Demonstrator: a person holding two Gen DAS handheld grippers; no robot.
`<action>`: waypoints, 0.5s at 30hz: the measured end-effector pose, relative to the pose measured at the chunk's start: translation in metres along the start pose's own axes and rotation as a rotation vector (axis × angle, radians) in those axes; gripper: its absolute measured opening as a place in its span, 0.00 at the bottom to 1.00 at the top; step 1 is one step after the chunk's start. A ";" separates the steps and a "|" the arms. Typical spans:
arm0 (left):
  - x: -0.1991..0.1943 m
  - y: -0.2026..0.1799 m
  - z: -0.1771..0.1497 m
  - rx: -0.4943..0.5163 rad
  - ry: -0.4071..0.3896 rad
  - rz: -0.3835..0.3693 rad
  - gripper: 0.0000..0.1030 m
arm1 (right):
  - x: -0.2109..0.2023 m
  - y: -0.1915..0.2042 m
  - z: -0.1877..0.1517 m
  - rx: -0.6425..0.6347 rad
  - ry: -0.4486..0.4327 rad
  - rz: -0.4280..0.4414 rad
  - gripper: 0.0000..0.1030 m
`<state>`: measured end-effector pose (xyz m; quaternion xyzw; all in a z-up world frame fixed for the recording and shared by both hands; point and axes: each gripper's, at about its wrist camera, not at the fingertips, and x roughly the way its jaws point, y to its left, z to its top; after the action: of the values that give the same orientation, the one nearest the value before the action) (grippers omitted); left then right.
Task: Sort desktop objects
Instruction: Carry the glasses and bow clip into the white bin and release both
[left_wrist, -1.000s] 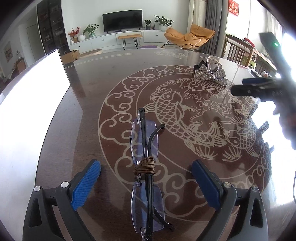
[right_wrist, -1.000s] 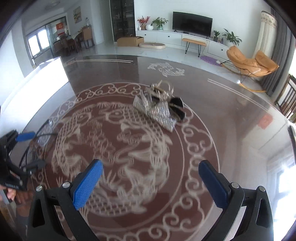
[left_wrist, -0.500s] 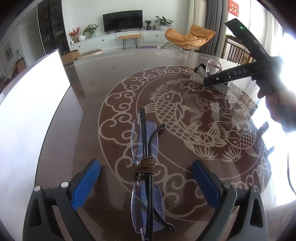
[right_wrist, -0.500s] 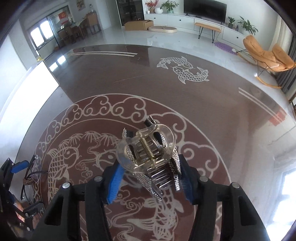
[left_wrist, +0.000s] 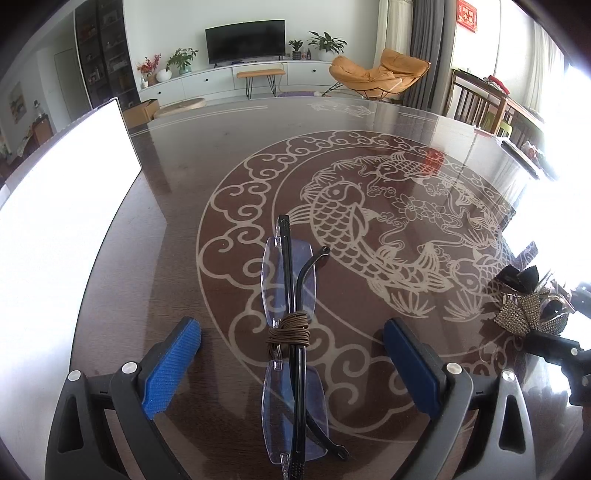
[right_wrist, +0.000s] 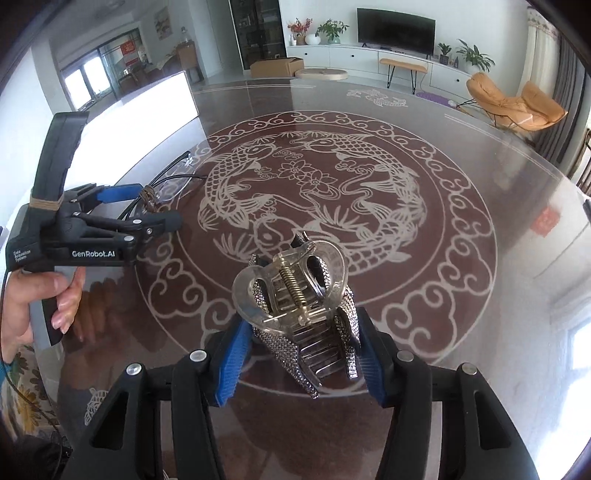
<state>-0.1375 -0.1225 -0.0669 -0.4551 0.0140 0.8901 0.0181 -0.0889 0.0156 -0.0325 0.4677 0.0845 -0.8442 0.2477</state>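
Right wrist view: the right gripper (right_wrist: 301, 360) is closed on a rhinestone hair claw (right_wrist: 303, 314), its blue pads pressing the clip's two sides at the bottom centre of the frame, the clear spring hinge pointing up towards the camera. The clip is held above the dark glass-topped table (right_wrist: 461, 295) with its pale fish pattern. At the left edge of this frame the left gripper (right_wrist: 144, 208) is held in a hand (right_wrist: 37, 295). In the left wrist view, its blue pads stand wide apart, gripping nothing. Folded rimless glasses (left_wrist: 291, 332), bound at the bridge with a brown cord (left_wrist: 290, 328), lie on the table between those pads, at the lower centre of the frame.
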 end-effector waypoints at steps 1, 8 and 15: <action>0.000 0.000 0.000 0.000 0.000 0.000 0.98 | -0.003 0.000 -0.004 0.007 -0.011 -0.005 0.55; 0.000 0.001 0.001 0.089 0.058 -0.072 1.00 | -0.005 -0.014 -0.002 0.019 0.018 -0.021 0.73; -0.011 0.005 0.007 0.111 0.042 -0.087 0.15 | 0.011 -0.007 0.031 -0.035 0.088 0.018 0.71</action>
<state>-0.1372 -0.1273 -0.0535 -0.4722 0.0442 0.8766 0.0816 -0.1199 0.0060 -0.0256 0.5009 0.1057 -0.8189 0.2594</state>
